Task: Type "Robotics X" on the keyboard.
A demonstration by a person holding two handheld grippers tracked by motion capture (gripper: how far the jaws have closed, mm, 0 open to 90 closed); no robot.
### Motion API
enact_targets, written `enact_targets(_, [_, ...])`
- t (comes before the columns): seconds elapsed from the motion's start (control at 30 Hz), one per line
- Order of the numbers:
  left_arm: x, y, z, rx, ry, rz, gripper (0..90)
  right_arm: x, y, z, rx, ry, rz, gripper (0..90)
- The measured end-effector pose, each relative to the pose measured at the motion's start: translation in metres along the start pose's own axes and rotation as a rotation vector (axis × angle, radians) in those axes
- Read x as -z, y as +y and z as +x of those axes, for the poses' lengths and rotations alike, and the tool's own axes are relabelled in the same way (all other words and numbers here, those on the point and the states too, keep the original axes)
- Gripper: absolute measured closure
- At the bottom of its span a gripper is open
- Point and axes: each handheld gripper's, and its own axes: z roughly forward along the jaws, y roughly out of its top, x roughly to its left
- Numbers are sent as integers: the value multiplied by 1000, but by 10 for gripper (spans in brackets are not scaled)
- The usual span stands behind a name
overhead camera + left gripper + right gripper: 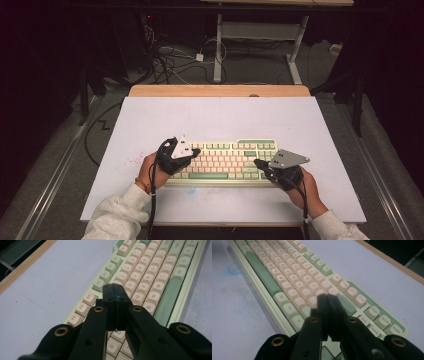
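Observation:
A keyboard (227, 161) with cream and green keys lies on the white table top near its front edge. My left gripper (196, 151) hovers over the keyboard's left end, jaws pressed together with nothing between them. In the left gripper view the keyboard (150, 272) runs away to the upper right, and the left gripper (113, 288) has its tips above the letter keys. My right gripper (257, 162) is over the keyboard's right end, also shut and empty. In the right gripper view the right gripper (327, 297) has its tips above the cream keys of the keyboard (287, 277) beside the green enter key.
The white board (220, 117) lies on a wooden table whose far edge (220, 90) shows behind it. Bare board lies behind and to both sides of the keyboard. Cables (165, 57) and a desk frame stand on the floor beyond. A faint blue smudge (234, 270) marks the board.

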Motion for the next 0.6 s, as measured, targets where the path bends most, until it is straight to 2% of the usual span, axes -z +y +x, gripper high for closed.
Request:
enact_targets(0.27, [6, -6, -2, -15, 11, -11, 875, 5, 0, -2, -2, -11, -8, 897])
enact_targets(0.6, [12, -15, -3, -26, 17, 5, 875, 7, -1, -4, -5, -11, -7, 898])
